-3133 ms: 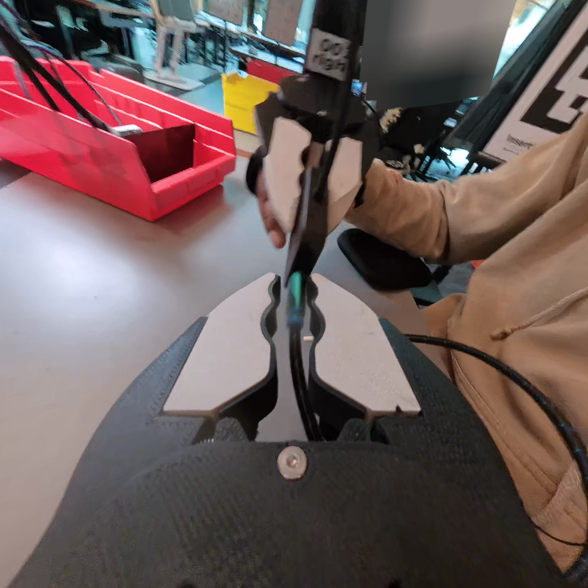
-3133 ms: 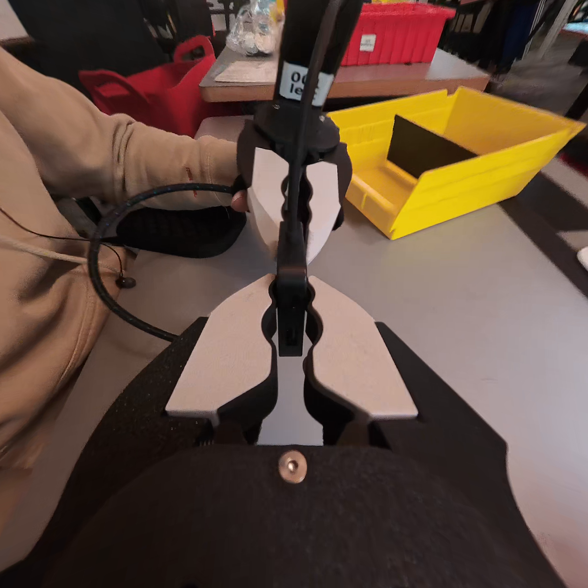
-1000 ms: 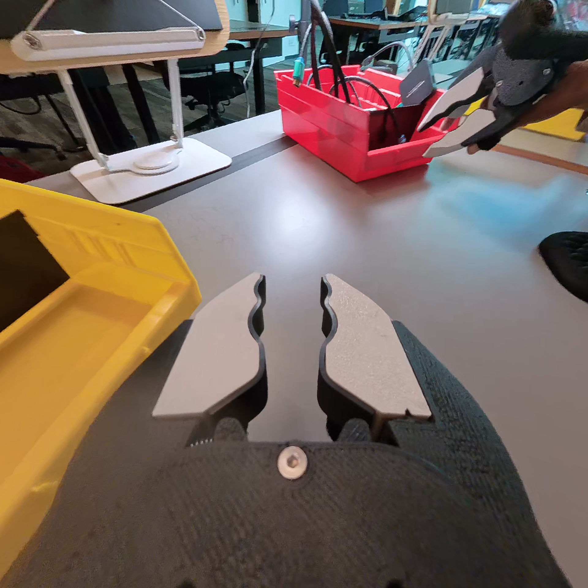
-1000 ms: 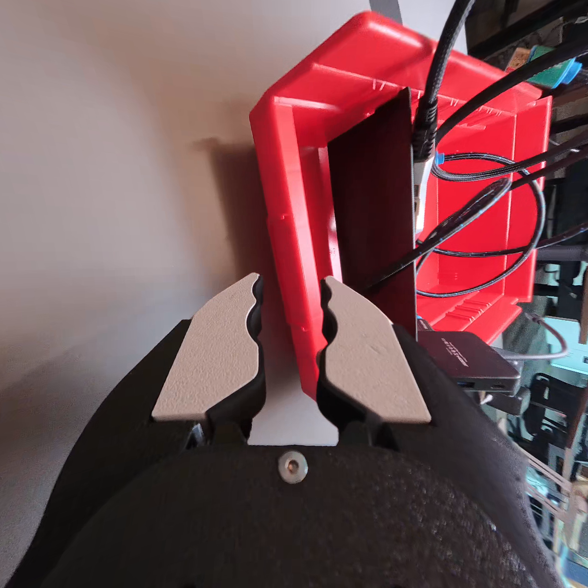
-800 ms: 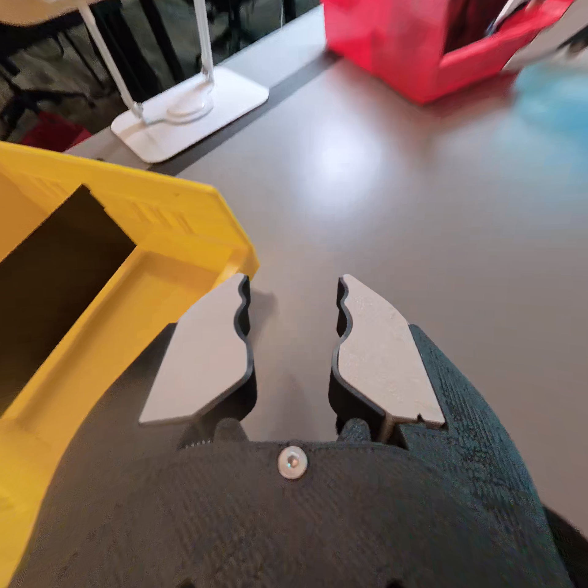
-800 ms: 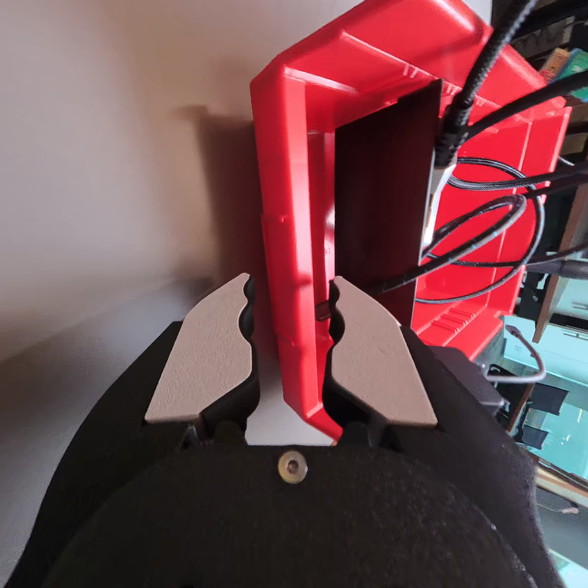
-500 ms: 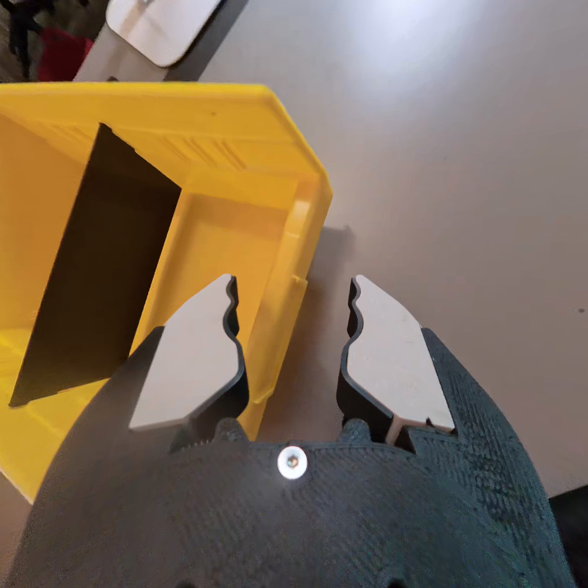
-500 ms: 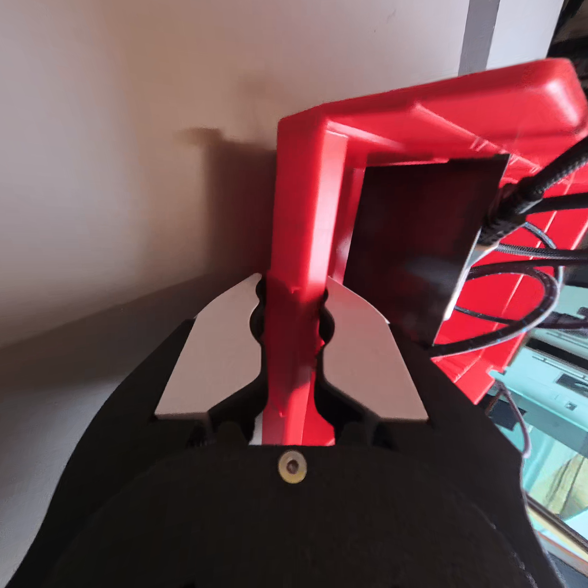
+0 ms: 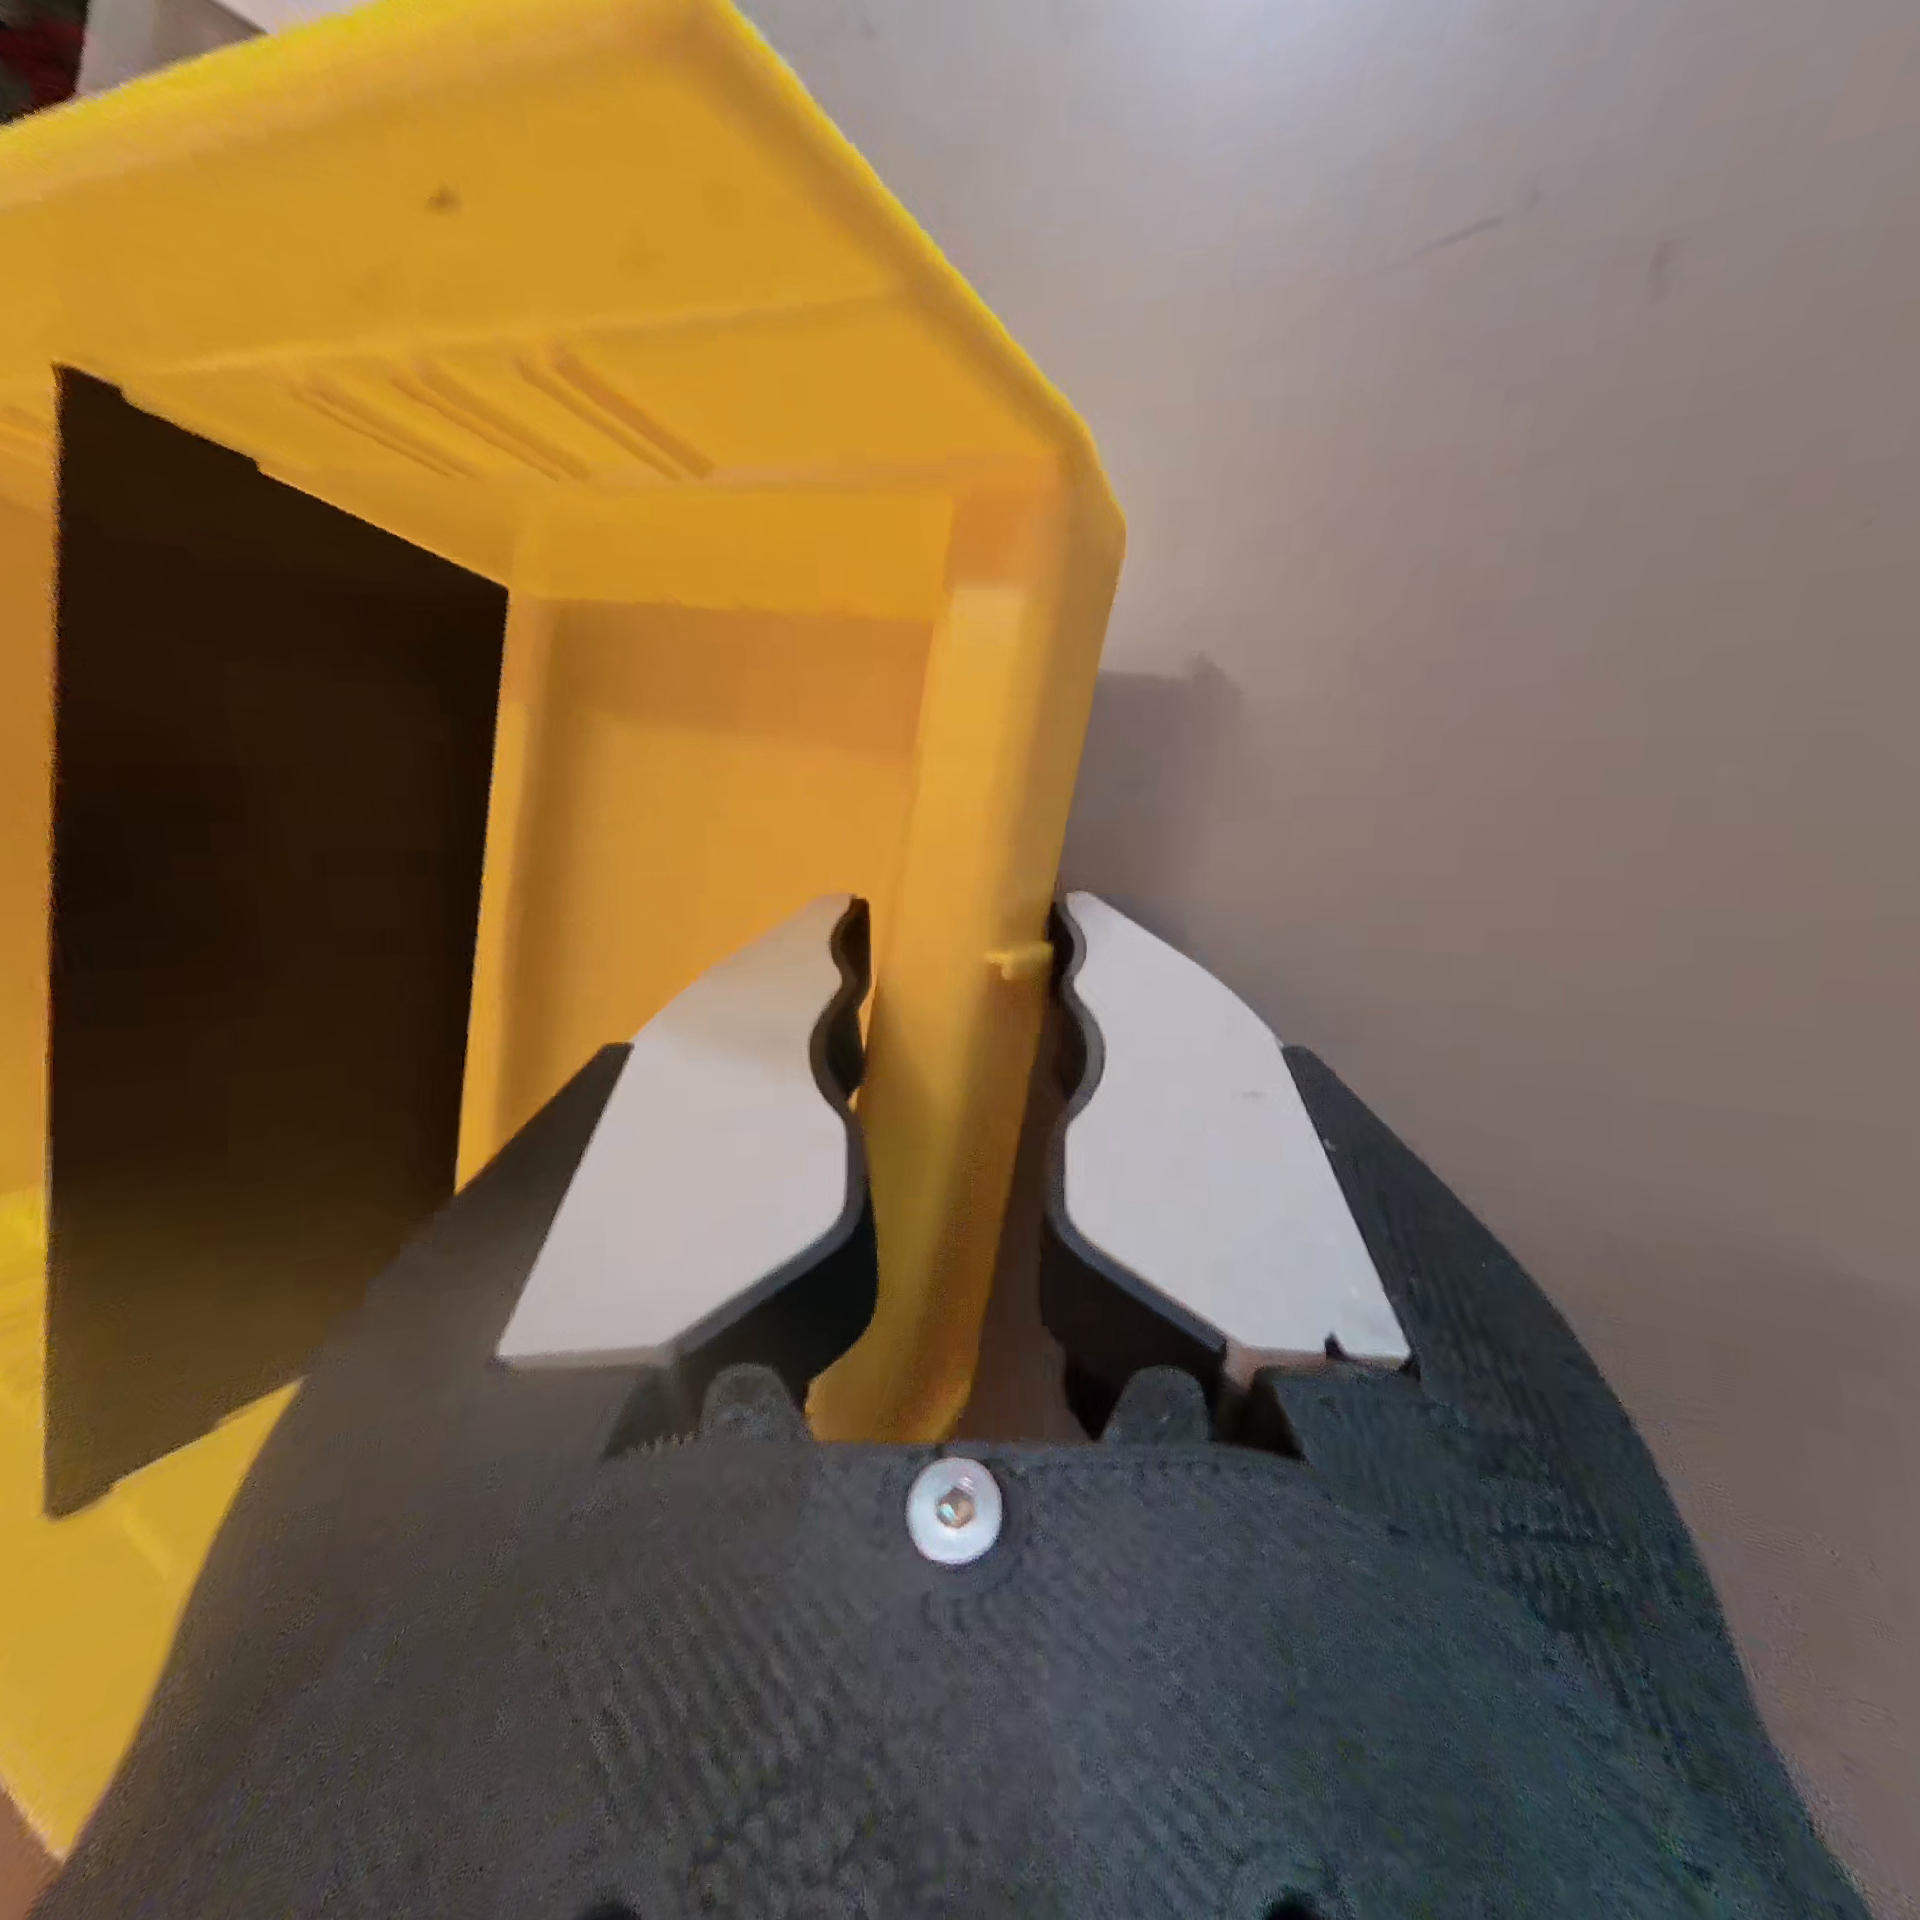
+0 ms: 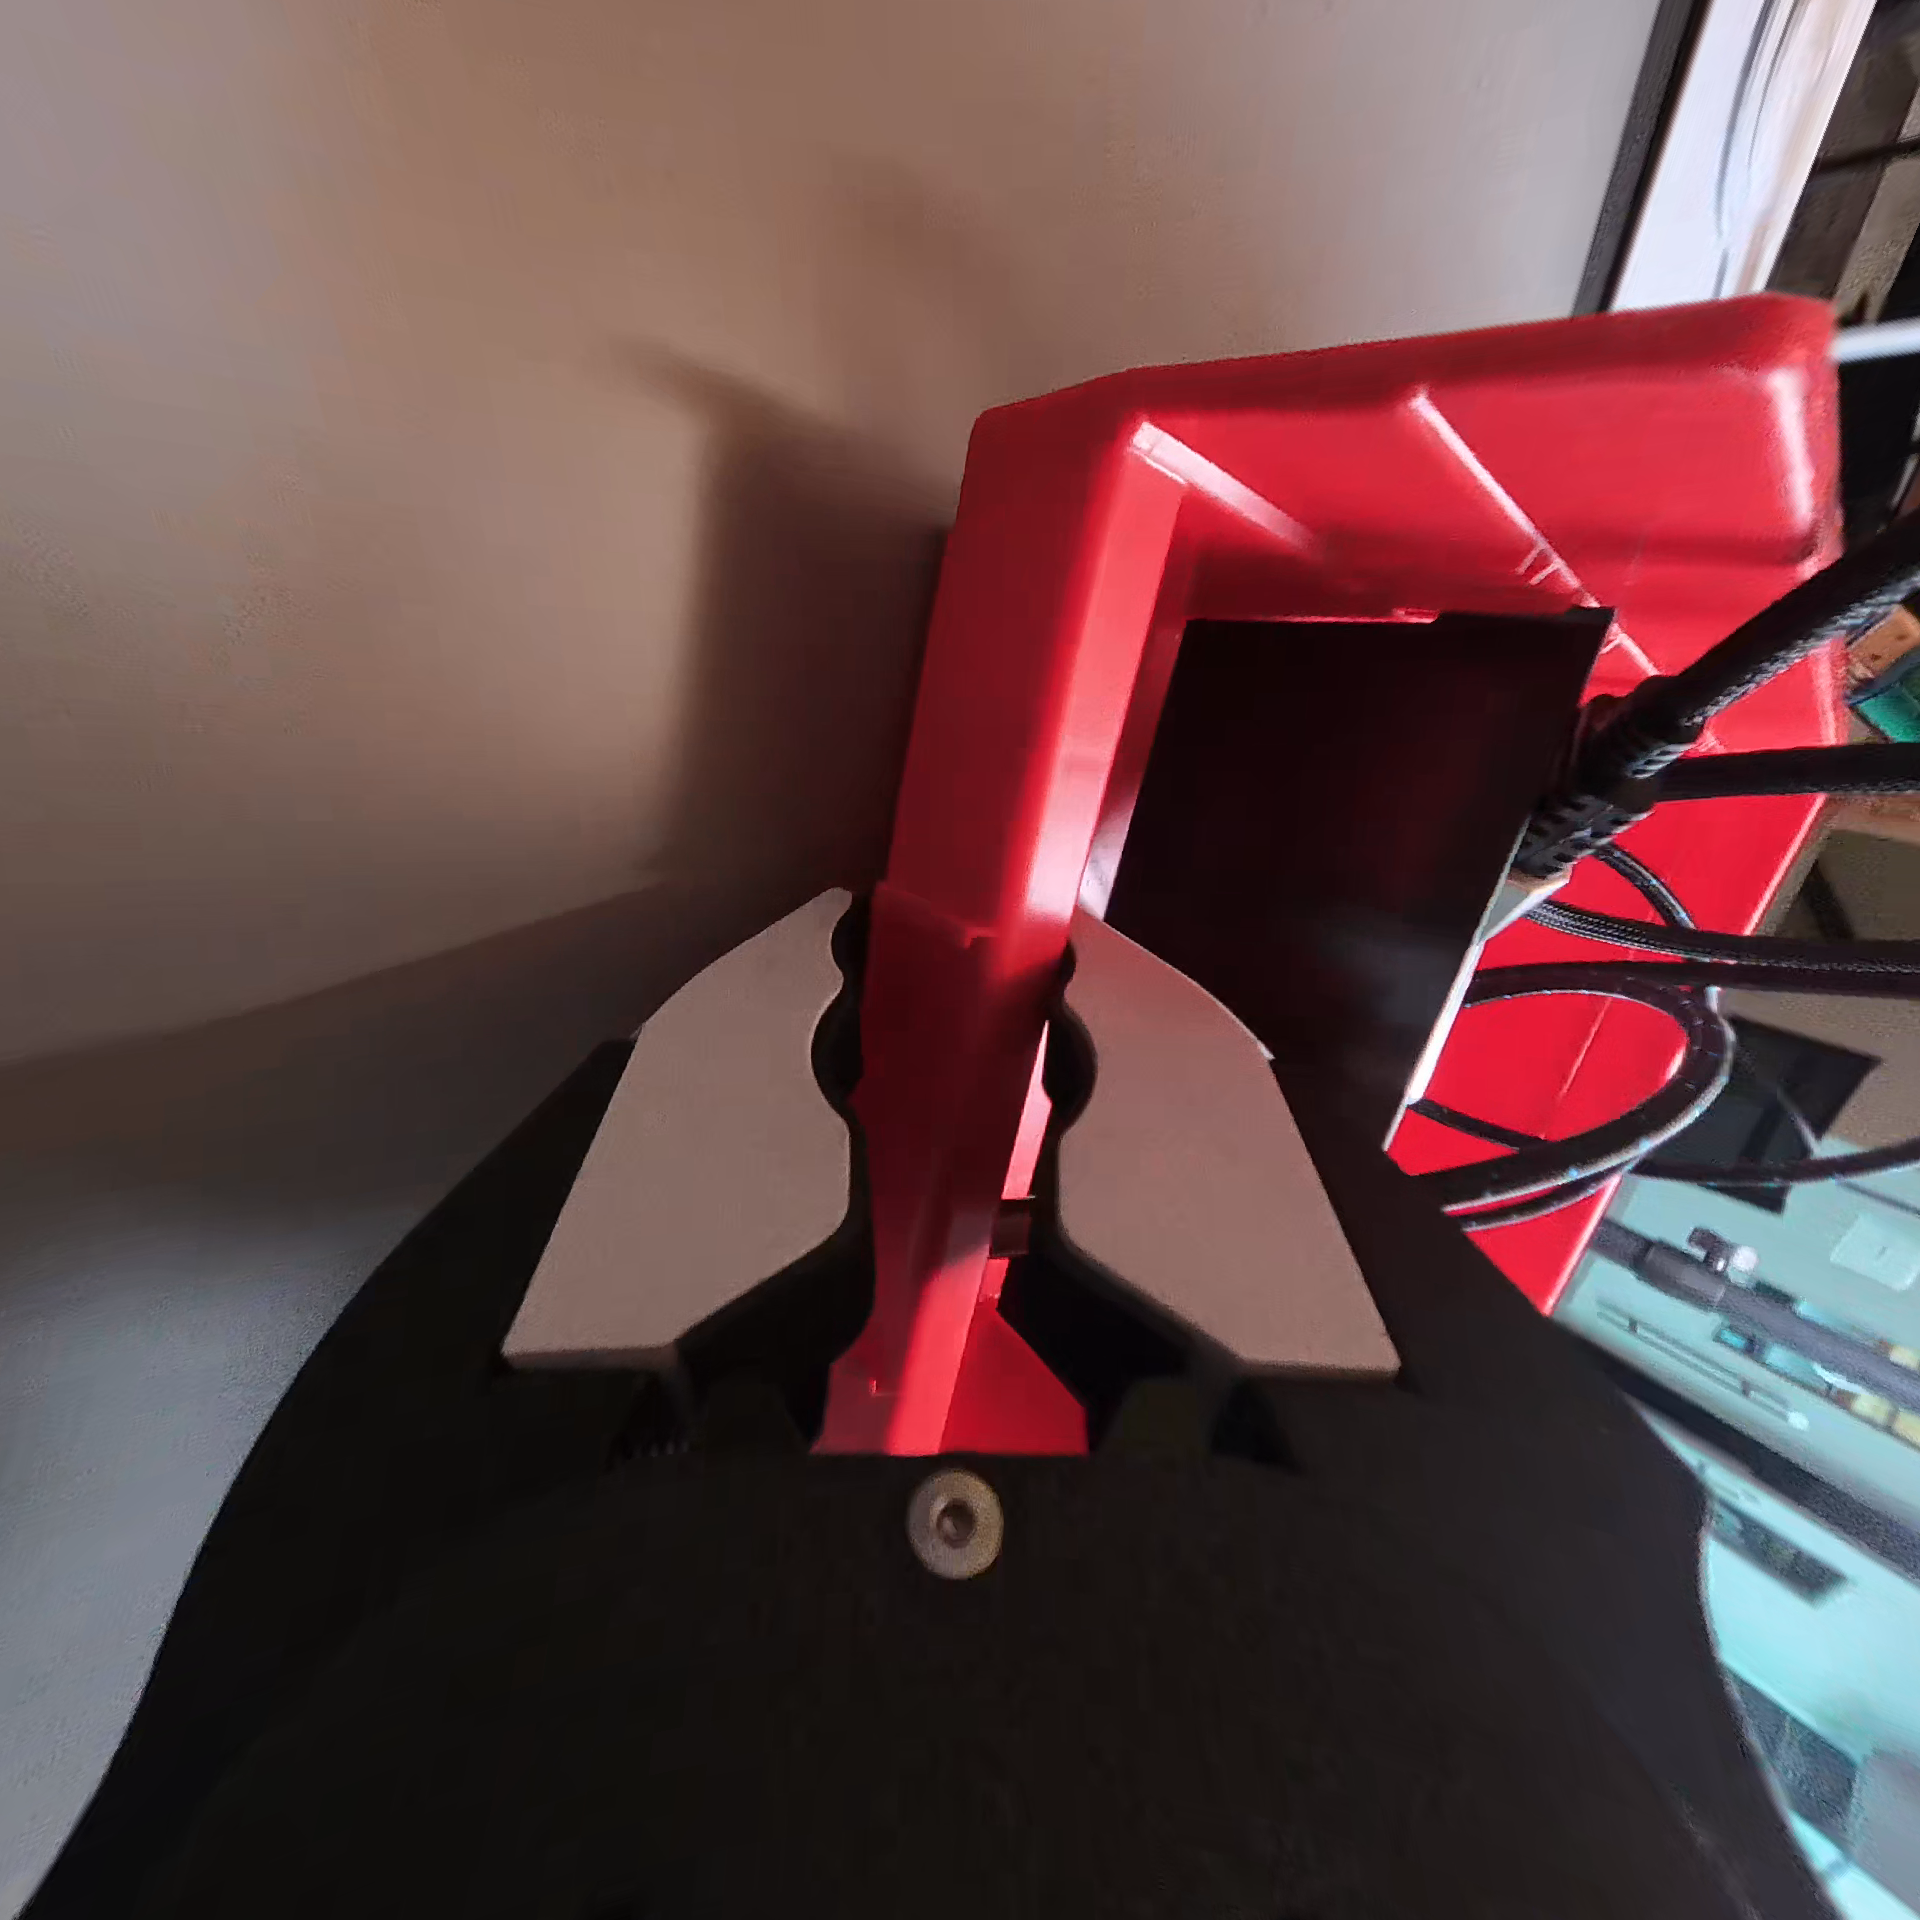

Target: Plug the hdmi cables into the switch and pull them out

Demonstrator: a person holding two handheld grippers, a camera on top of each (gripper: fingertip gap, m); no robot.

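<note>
On my left, my left gripper (image 9: 958, 914) has its jaws closed around the front wall of the yellow bin (image 9: 582, 343), one jaw inside and one outside, with a small lug on the wall sitting right at the outer tip. The bin looks empty apart from a black divider (image 9: 260, 894) standing across it. If I drag or lift from this one thin wall, I judge the bin could pivot about the pinch and skid over the grey bench (image 9: 1507, 520), or the smooth plastic could slip out. On my right, my right gripper (image 10: 951, 925) is clamped the same way on the front wall of the red bin (image 10: 1403, 436), beside its own black divider (image 10: 1340, 821). The braided hdmi cables (image 10: 1766, 790) lie coiled behind that divider, some arching out over the rim (no switch shows in either view). Tugging this bin could snag those loose loops or tip a cable out, I think.
</note>
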